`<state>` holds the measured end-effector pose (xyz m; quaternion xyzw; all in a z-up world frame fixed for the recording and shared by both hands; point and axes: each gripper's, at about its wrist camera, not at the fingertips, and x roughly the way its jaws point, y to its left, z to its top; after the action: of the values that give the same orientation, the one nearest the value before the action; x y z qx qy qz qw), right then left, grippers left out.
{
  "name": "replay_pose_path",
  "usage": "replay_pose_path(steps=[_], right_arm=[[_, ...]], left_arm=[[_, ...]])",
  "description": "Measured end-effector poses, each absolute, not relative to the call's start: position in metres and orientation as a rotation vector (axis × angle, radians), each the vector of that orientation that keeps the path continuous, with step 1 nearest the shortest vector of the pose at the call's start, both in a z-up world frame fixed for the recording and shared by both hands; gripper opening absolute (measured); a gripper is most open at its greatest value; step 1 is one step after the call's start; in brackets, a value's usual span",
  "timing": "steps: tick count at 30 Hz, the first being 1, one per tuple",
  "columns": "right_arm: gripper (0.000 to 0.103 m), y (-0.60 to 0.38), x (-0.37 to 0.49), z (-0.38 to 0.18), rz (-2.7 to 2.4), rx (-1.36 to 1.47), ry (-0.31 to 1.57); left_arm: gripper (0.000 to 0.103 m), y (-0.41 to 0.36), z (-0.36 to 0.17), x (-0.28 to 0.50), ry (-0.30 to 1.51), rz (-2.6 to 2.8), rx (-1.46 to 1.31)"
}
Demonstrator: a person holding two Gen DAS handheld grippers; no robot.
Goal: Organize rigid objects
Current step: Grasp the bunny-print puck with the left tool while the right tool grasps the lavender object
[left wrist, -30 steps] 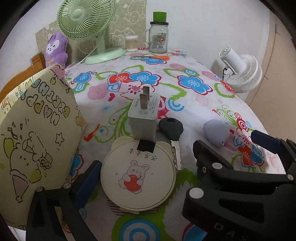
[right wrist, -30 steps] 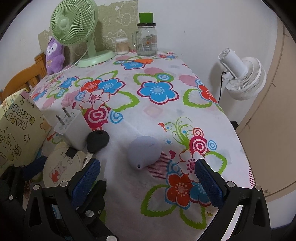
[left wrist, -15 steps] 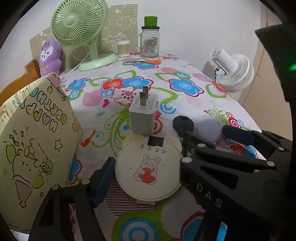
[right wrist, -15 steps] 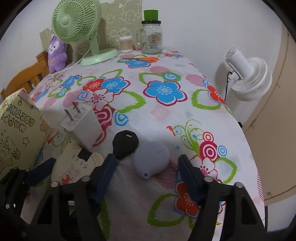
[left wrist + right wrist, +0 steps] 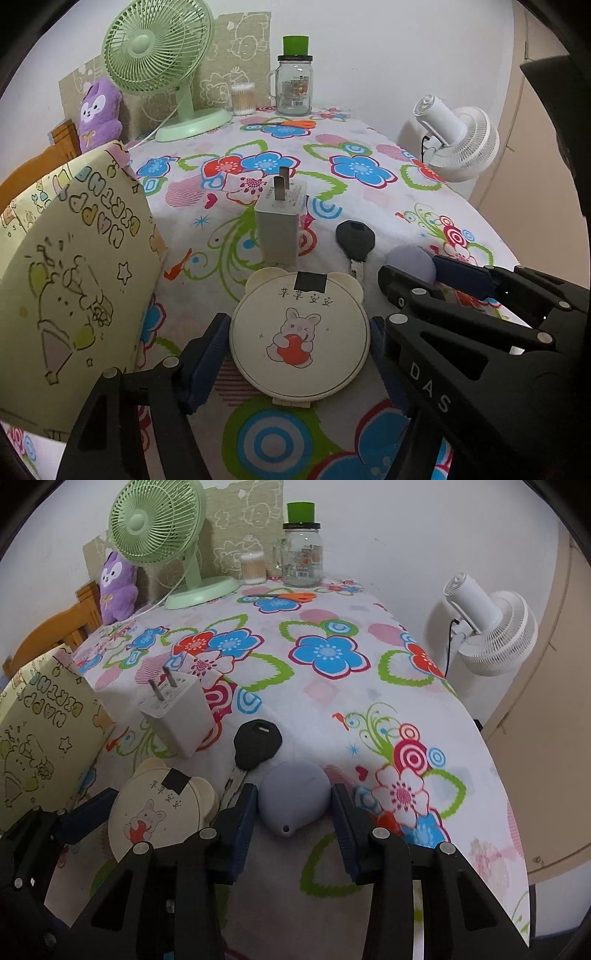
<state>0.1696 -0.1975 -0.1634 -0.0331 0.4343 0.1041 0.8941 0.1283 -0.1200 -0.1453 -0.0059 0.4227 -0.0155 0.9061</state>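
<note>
I see a plain white wall point(image 5: 406, 535) behind the flower-clothed counter point(image 5: 332, 686), a white fan point(image 5: 491, 627) standing right, wooden furniture point(image 5: 55, 627) left.

Both grippers point(image 5: 297, 354) point(image 5: 293, 819) low, jaws parted.

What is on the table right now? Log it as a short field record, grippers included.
surface: table with floral cloth
left gripper: open, fingers either side of the round bear-eared case, contact unclear
right gripper: open, fingers flanking the lavender egg-shaped object
between them: black-headed key
behind the case: white plug adapter, prongs up
left edge: birthday-print gift bag
far end: green desk fan, glass jar with green lid
</note>
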Motion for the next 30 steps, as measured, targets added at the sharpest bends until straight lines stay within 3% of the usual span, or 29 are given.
replay_pose_path(steps=[30], right_arm=[[0.043, -0.193, 0.104, -0.111, 0.172, -0.036, 0.827]], left_arm=[[0.076, -0.114, -0.100, 0.078, 0.799, -0.083, -0.015]])
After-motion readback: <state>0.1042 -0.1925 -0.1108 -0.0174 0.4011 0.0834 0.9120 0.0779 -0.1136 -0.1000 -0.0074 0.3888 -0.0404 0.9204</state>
